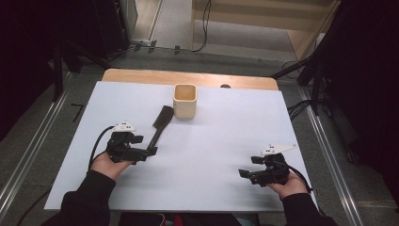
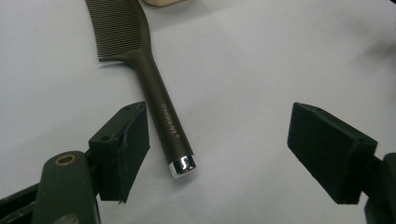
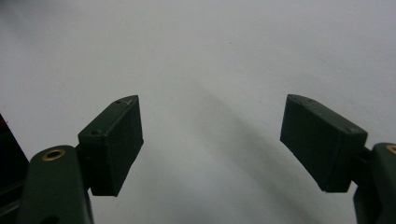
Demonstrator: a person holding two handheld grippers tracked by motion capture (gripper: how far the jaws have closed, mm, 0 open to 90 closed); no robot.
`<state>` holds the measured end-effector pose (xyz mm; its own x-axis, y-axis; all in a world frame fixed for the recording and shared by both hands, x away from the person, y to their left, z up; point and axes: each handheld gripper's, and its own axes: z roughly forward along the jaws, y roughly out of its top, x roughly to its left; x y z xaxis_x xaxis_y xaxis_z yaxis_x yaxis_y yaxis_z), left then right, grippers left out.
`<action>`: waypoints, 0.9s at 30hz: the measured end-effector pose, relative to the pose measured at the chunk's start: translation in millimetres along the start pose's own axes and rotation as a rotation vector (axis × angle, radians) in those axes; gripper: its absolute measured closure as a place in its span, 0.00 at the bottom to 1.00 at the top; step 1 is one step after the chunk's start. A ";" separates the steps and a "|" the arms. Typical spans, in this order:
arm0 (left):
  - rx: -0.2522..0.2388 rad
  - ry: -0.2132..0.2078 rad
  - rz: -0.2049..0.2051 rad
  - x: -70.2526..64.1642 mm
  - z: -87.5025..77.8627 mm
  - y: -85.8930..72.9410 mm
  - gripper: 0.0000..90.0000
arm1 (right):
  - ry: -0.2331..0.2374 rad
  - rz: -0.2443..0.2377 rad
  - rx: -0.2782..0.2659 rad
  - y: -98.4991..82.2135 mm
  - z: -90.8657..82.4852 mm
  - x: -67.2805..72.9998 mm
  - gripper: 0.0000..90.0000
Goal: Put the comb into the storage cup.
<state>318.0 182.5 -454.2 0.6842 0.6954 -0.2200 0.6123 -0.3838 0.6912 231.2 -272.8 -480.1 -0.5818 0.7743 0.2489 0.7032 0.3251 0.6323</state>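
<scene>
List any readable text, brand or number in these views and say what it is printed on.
"Creative Art": small pale lettering along the handle of the dark brown plastic comb, left gripper view; the last letters are hard to make out.
The square beige wooden cup shows no readable markings.

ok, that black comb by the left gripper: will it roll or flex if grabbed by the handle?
The comb probably won't roll far: its flat toothed head should stop it. The round, smooth handle with a shiny end cap may slip between pads. It looks stiff and light.
</scene>
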 end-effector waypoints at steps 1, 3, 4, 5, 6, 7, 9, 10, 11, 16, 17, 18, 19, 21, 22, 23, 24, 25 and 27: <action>0.004 0.003 0.001 0.4 1.4 1.1 0.24 | -0.001 0.000 -0.002 -0.7 -0.5 -0.3 0.22; 0.007 0.007 -0.001 1.2 4.2 3.3 0.24 | -0.002 0.002 -0.001 -2.3 -1.7 -0.5 0.22; 0.002 0.011 -0.005 1.6 6.0 4.3 0.24 | -0.004 0.005 -0.001 -3.0 -2.2 -0.7 0.22; 0.005 0.016 -0.004 2.4 7.0 5.6 0.24 | -0.009 0.005 0.002 -3.8 -2.9 -1.0 0.22; 0.007 0.020 -0.004 3.1 8.1 6.9 0.24 | -0.010 0.008 -0.001 -4.5 -3.2 -1.2 0.22; 0.004 0.023 -0.007 3.7 9.2 7.9 0.24 | -0.013 0.013 -0.001 -5.2 -3.8 -1.3 0.22; 0.001 0.028 -0.013 5.2 10.7 9.9 0.24 | -0.013 0.013 -0.002 -6.3 -4.7 -1.6 0.22; 0.004 0.029 -0.011 6.2 11.0 10.9 0.24 | -0.016 0.018 -0.003 -6.8 -5.1 -1.5 0.22; 0.000 0.030 -0.016 6.7 11.7 11.8 0.24 | -0.015 0.017 -0.001 -7.4 -5.7 -1.7 0.22; -0.016 0.046 -0.027 9.3 14.6 18.3 0.24 | -0.017 0.022 -0.003 -8.6 -6.7 -1.7 0.22; -0.015 0.049 -0.028 9.6 14.8 19.3 0.24 | -0.017 0.022 -0.002 -8.6 -6.7 -1.8 0.22; -0.017 0.051 -0.028 9.7 15.2 20.6 0.24 | -0.017 0.021 -0.002 -8.6 -6.6 -1.8 0.22; -0.020 0.049 -0.029 9.6 16.0 21.8 0.25 | -0.017 0.022 -0.003 -8.5 -6.6 -1.8 0.22; -0.018 0.059 -0.026 8.9 17.3 24.1 0.25 | -0.016 0.020 -0.001 -8.4 -6.5 -1.8 0.22; -0.018 0.063 -0.024 8.8 18.2 25.2 0.25 | -0.016 0.020 0.000 -8.4 -6.4 -1.8 0.22; -0.015 0.065 -0.021 9.1 18.8 26.4 0.25 | -0.016 0.019 0.001 -8.4 -6.4 -1.8 0.22; -0.020 0.070 -0.026 9.1 19.8 27.5 0.25 | -0.016 0.020 0.001 -8.4 -6.4 -1.8 0.22; -0.025 0.069 -0.031 9.8 20.6 28.6 0.25 | -0.016 0.019 0.001 -8.4 -6.4 -1.8 0.22; -0.025 0.073 -0.045 10.6 22.5 31.5 0.25 | -0.016 0.019 0.001 -8.5 -6.4 -1.8 0.22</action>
<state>353.4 164.1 -450.3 0.6247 0.7545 -0.2012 0.6311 -0.3362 0.6991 223.7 -280.4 -481.1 -0.5618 0.7889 0.2491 0.7143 0.3107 0.6270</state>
